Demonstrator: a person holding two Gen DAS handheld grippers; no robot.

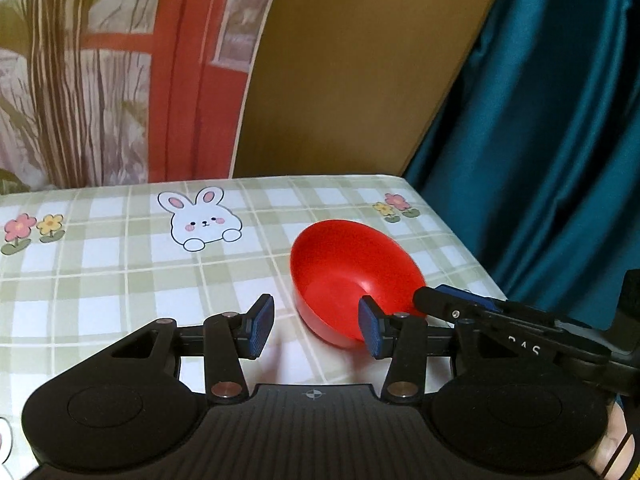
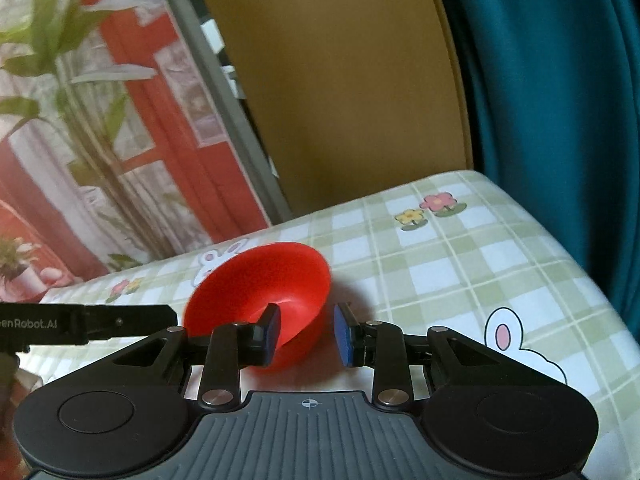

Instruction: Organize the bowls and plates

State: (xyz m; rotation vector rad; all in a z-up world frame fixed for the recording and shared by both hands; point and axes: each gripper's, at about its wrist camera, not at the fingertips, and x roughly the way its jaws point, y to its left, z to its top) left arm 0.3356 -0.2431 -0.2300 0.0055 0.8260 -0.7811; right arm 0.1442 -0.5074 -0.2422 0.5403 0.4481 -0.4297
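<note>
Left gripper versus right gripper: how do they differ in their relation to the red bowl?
The right gripper straddles the red bowl rim, one finger inside and one outside; the left gripper has only bare tablecloth between its fingers. The bowl lies ahead-left of the right gripper but ahead-right of the left. Both are open and low over the table, blue-padded.

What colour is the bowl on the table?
Red all over. The bowl shows best in the left wrist view.
</note>
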